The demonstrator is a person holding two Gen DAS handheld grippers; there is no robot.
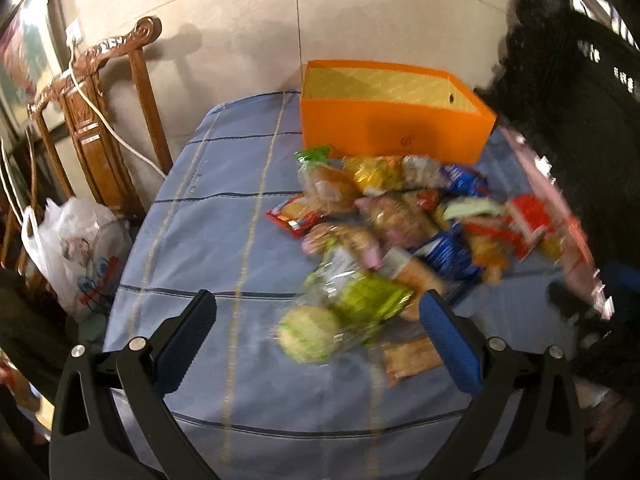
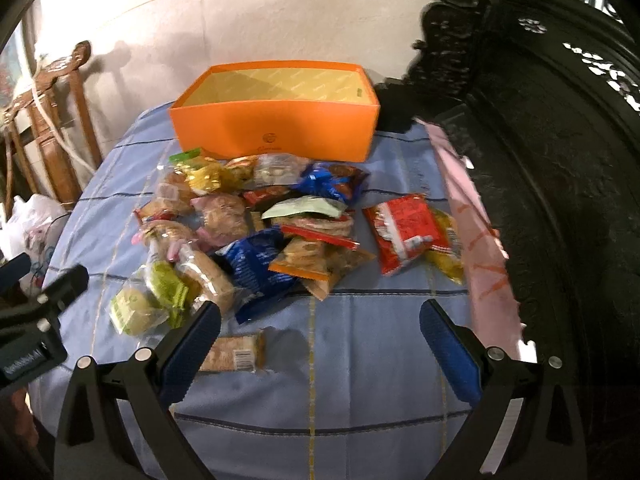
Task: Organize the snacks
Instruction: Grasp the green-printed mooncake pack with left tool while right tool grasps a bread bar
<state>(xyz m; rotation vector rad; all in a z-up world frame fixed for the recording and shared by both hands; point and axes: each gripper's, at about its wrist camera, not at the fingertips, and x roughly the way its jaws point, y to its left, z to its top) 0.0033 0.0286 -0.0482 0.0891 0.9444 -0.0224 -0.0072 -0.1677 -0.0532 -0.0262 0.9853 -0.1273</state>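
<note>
Blue-padded fingers of the left claw (image 1: 316, 322) stand spread wide, released and holding nothing, above the near end of the snack pile (image 1: 392, 232). A clear packet with a green round cake (image 1: 310, 334) lies between them on the blue checked cloth of the desk (image 1: 200, 220), though whether a pad touches it is unclear through the blur. The right claw (image 2: 320, 326) is likewise wide open and empty, over bare cloth. Just beside its left finger lies a flat tan wrapped bar (image 2: 236, 352), apart from the heap. A red packet (image 2: 404, 236) lies to the right of the pile. Behind the snacks, at the far edge of the desk by the wall, stands the open orange box (image 2: 276, 128), its yellow inside showing nothing in it. The left claw also appears at the left edge of the right wrist view.
</note>
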